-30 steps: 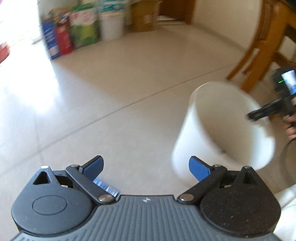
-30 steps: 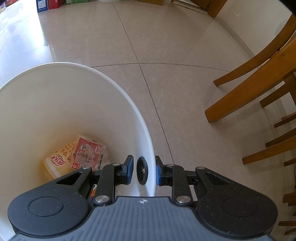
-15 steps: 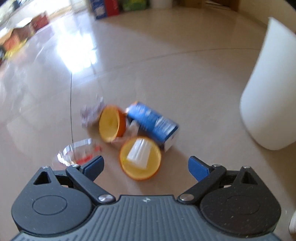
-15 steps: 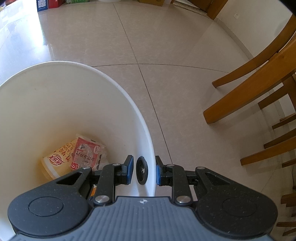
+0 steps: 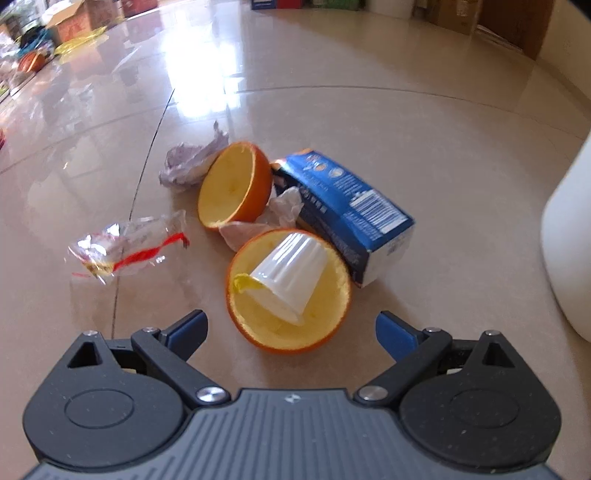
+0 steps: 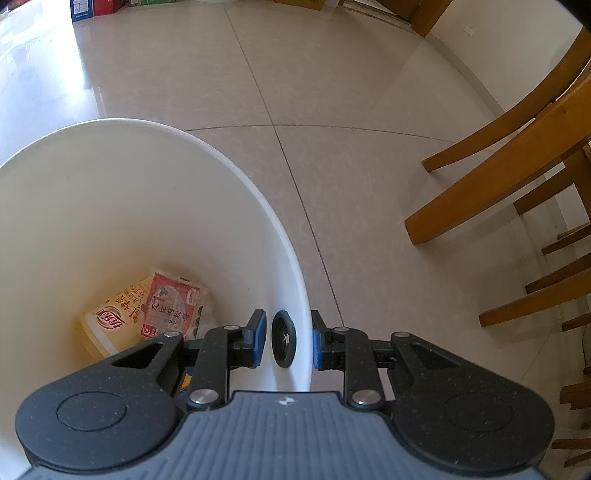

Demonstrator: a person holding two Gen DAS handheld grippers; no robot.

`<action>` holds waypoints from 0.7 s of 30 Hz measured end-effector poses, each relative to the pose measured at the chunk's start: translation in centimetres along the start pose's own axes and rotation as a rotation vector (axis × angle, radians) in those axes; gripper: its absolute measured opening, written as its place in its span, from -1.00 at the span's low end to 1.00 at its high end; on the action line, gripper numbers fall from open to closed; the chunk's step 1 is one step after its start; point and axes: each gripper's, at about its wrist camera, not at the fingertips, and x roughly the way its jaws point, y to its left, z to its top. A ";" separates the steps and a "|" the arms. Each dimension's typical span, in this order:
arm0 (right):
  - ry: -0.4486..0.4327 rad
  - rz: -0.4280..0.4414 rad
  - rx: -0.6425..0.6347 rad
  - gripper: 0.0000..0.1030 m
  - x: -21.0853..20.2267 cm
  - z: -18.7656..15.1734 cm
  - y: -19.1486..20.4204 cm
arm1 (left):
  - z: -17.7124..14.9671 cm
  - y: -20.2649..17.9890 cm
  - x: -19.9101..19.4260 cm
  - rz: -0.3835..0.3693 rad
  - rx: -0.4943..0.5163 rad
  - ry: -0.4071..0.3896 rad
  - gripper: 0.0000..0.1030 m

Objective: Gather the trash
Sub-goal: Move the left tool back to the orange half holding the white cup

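A pile of trash lies on the tiled floor in the left wrist view: an orange peel half (image 5: 288, 325) holding a small white ribbed cup (image 5: 290, 273), a second peel half (image 5: 232, 188), a blue carton (image 5: 347, 210), crumpled paper (image 5: 188, 162) and a clear wrapper (image 5: 125, 247). My left gripper (image 5: 291, 332) is open, its fingers either side of the near peel half. The white bin (image 6: 110, 221) fills the left of the right wrist view. My right gripper (image 6: 286, 341) is shut on its rim, with food packets (image 6: 147, 314) at the bottom.
The bin's white wall (image 5: 569, 240) stands at the right edge of the left wrist view. Wooden chair legs (image 6: 509, 166) crowd the right of the right wrist view. Boxes and cartons (image 5: 280, 3) line the far wall, and more clutter (image 5: 33, 55) lies at the far left.
My left gripper has swung away from the bin and come down close over the trash pile, staying open. The right gripper and bin have barely moved.
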 end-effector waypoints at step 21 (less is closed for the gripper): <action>0.018 0.015 0.016 -0.45 0.4 0.3 -0.4 | -1.8 1.9 -3.0 0.006 -0.066 -0.013 0.28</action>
